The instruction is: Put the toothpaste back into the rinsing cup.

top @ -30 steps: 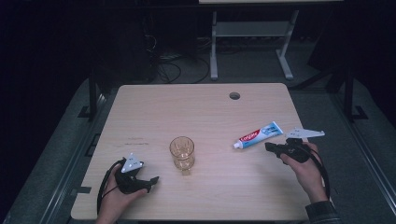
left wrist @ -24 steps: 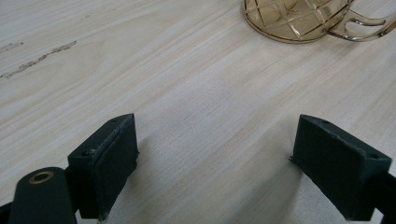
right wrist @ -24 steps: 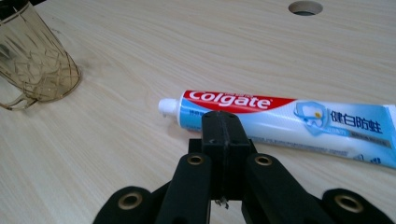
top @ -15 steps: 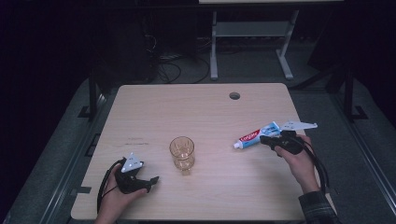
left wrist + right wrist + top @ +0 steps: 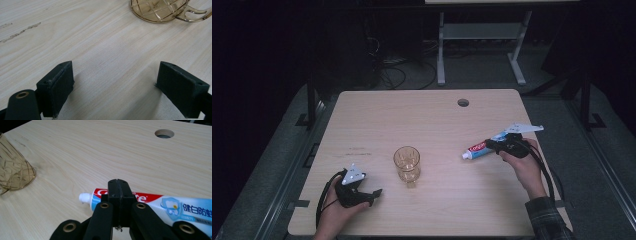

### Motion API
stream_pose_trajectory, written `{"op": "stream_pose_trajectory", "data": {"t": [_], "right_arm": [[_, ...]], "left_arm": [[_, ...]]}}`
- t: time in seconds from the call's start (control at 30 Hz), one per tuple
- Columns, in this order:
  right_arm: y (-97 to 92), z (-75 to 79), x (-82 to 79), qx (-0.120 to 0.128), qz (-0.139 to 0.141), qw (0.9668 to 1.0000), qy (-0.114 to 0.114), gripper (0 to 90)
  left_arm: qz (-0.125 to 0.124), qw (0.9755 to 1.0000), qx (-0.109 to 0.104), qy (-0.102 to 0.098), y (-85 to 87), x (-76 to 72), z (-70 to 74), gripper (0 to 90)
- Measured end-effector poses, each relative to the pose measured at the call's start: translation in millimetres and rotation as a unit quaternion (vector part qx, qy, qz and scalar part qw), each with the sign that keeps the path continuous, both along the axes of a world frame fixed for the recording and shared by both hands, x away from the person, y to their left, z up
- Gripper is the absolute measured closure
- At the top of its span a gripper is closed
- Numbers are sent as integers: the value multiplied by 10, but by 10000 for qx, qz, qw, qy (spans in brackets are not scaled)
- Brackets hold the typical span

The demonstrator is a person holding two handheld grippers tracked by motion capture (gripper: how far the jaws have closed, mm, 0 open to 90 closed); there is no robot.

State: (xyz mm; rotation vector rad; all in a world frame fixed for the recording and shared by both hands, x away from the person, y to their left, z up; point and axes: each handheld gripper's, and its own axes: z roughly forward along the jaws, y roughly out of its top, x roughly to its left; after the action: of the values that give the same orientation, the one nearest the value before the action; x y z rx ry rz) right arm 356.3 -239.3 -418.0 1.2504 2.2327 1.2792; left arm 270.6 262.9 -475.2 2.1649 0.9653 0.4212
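Since a second ago the right tool has travelled up the table toward the toothpaste tube, and the person's hand now holds it right at the tube, where before it sat nearer the table's right edge with a gap between them. The right gripper view shows its jaws pressed flat together with nothing between them, their tips in front of the tube's red band, whose white cap points left. The tube has not shifted: it lies flat on the right half of the table, cap toward the middle. The left tool has stayed put near the front left corner, its jaws standing wide apart over bare wood. The amber glass mug stands upright near the middle, unchanged. The table is pale wood grain with a round cable hole near its far edge. Beyond it the room is dark, with a white metal frame and loose cables on a grey floor.
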Motion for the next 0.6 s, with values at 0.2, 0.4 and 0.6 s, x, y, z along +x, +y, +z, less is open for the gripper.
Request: {"op": "stream_pose_trajectory", "data": {"t": [0.2,0.4,0.6], "right_arm": [[54,-32,94,5,11,10000,23,898],[148,-57,197,-24,46,10000,50,898],[231,-88,274,-37,71,9999,60,898]], "left_arm": [[0,10000,0,0,0,1,0,130],[-5,10000,1,3,0,3,0,130],[-5,10000,-3,3,0,2,0,129]]}}
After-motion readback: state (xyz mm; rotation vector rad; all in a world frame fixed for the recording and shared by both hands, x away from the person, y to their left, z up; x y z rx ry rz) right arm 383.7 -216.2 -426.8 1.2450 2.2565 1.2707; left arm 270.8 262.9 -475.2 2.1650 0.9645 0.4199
